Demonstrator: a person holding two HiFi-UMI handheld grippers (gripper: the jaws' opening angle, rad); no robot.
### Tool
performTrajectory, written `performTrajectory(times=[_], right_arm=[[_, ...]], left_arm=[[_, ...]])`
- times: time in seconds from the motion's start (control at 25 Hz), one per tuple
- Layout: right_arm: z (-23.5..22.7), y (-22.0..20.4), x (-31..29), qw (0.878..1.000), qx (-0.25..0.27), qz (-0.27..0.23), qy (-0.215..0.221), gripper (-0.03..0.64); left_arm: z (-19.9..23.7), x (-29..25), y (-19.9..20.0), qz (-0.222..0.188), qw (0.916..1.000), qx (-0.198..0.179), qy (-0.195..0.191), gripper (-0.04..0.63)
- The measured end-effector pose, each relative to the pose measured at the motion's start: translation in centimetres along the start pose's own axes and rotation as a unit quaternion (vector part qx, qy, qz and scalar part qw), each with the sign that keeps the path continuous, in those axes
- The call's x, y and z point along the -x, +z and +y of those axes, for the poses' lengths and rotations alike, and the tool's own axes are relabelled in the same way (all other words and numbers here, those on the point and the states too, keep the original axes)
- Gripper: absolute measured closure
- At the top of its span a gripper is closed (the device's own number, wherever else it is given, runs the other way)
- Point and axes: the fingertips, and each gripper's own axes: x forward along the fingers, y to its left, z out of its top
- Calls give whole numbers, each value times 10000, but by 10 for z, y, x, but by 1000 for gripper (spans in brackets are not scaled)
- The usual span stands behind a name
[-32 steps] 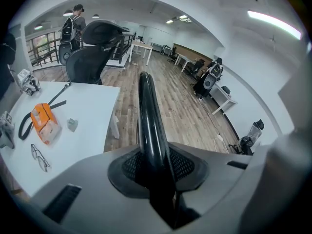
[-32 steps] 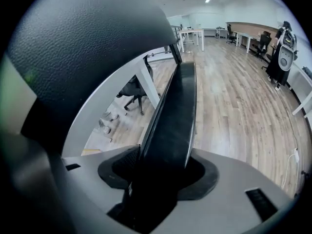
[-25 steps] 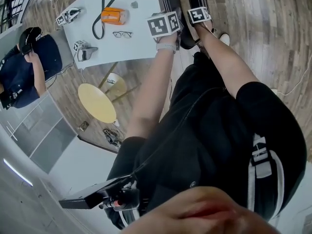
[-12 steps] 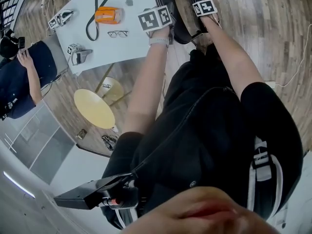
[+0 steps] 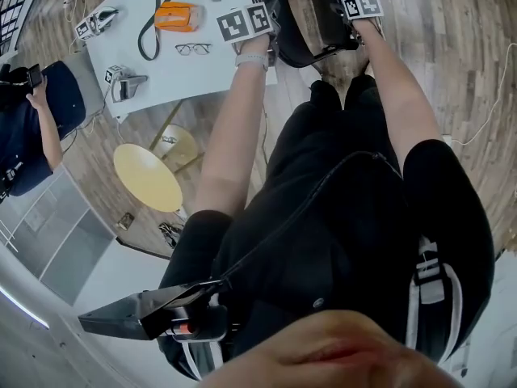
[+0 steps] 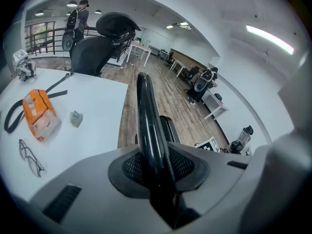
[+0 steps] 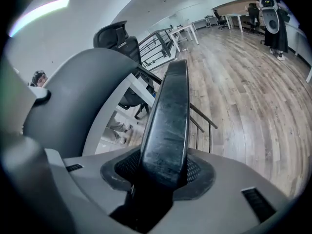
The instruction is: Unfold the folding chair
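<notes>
Both hands have spread apart since the earlier head view: my left gripper (image 5: pixel 262 24) has slid out toward the white table (image 5: pixel 161 71), and my right gripper (image 5: pixel 352 14) has gone the other way, over the wood floor (image 5: pixel 452 47). The folding chair (image 5: pixel 287 35) sits between them at the top of the frame, straight ahead of my knees.

Left jaws are nearly closed and clamped on a thin glossy black tube (image 6: pixel 147 116) of the chair frame. It runs up out of the pads. Right jaws stand wider and are clamped on a broad flat black slab (image 7: pixel 168 111), probably the seat or back edge; I can't tell which. Both pads press on their parts, so nothing is loose.

Progress is mid-way, I'd say. Both grips are made, and a strip of floor shows between the two black parts in the head view, so the chair looks part opened. It's not fully open as far as I can see: the chair is cut off by the frame edge, and neither the seat angle nor the legs can be read.

What's left is to pull the two parts further apart until the seat drops flat, stand the chair on the floor, then let go.

Clutter on the table, glasses (image 5: pixel 192 48) and an orange pouch (image 5: pixel 178 14), sits near my left hand. Neither is touched.
</notes>
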Motion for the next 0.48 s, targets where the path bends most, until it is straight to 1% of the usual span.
performTrajectory(times=[0.16, 0.36, 0.48], right_arm=[[-23, -5, 10, 9994, -127, -107, 318, 431], [-65, -9, 19, 9961, -328, -174, 805, 430], [-87, -13, 26, 9932, -436, -161, 1065, 430]], left_arm=[[-2, -6, -3, 21, 10000, -16, -40, 512], [1, -16, -6, 27, 9999, 95, -74, 512], [-2, -22, -9, 9, 9998, 147, -158, 512]])
